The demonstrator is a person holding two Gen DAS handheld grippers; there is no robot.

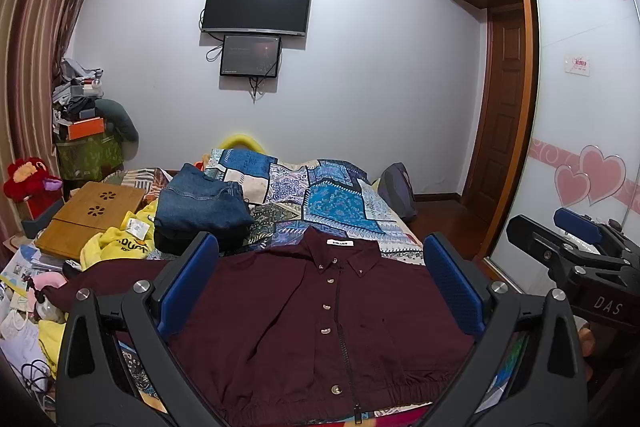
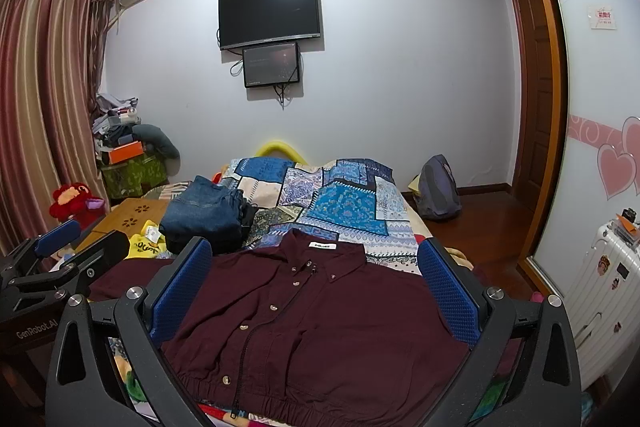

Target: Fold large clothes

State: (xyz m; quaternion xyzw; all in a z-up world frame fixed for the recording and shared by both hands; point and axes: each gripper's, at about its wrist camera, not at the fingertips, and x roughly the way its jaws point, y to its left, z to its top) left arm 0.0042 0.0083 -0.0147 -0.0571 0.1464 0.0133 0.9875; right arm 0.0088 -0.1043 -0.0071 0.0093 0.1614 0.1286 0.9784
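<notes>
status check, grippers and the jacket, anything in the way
Left gripper open, right gripper open, neither touching cloth. Maroon jacket flat on the bed, front up, unfolded. Folded jeans just beyond its left shoulder.

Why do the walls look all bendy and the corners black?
Left wrist view: the fisheye lens bows the wardrobe door and darkens the corners; the TV shows faint glare. Right wrist view: the same bending curves the curtain; the maroon jacket stays sharp.
</notes>
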